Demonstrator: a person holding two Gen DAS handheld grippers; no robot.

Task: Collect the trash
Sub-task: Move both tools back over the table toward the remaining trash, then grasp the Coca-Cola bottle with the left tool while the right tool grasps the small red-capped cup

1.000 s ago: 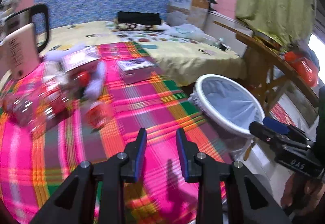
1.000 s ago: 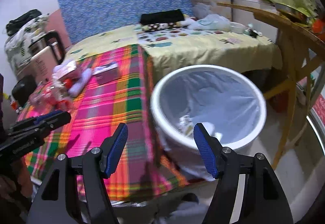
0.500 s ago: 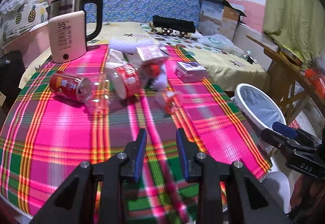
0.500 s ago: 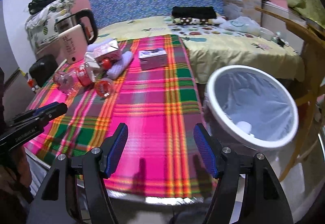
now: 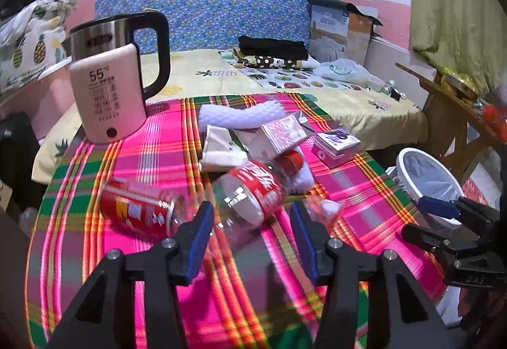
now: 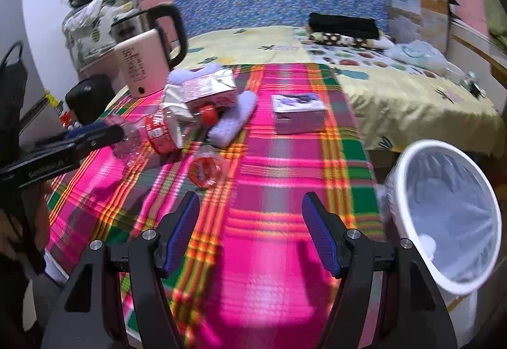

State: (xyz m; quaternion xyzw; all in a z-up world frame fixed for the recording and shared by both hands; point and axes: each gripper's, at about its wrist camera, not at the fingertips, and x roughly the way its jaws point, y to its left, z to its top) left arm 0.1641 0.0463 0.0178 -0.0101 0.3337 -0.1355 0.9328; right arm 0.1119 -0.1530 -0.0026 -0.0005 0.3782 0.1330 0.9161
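A clear plastic bottle (image 5: 250, 193) w/ a red label lies on its side on the plaid cloth (image 5: 152, 152), straight ahead of the left gripper (image 5: 252, 230) and showing partly between its two blue-padded tips; whether they touch it can't be told. Jaws are spread wide, holding nothing. Just left of the left tip lies a red can (image 5: 139, 211), also on its side, blurred. Just past the right tip sits a small crumpled clear wrapper (image 5: 323, 208). Farther ahead of the jaws is a heap: cream paper bag (image 5: 218, 146), pink carton (image 5: 283, 133), white foam wrap (image 5: 240, 116). A purple box (image 5: 337, 143) sits ahead and to the right, apart from the heap. Far ahead-left stands a kettle (image 5: 111, 86).

Right gripper (image 6: 250, 233) hangs over bare cloth (image 6: 269, 254) near the table's front edge, jaws spread wide, nothing between them. Ahead-left of its left tip lies a small red-and-clear piece (image 6: 206, 168); beyond that, the bottle (image 6: 149, 133) and heap. The box (image 6: 298, 113) is straight ahead, well off. Right of the right tip, beside the table edge, stands a white bin (image 6: 443, 216) w/ a pale liner; something white lies at its bottom. The left gripper (image 6: 63, 146) shows at far left of this view.
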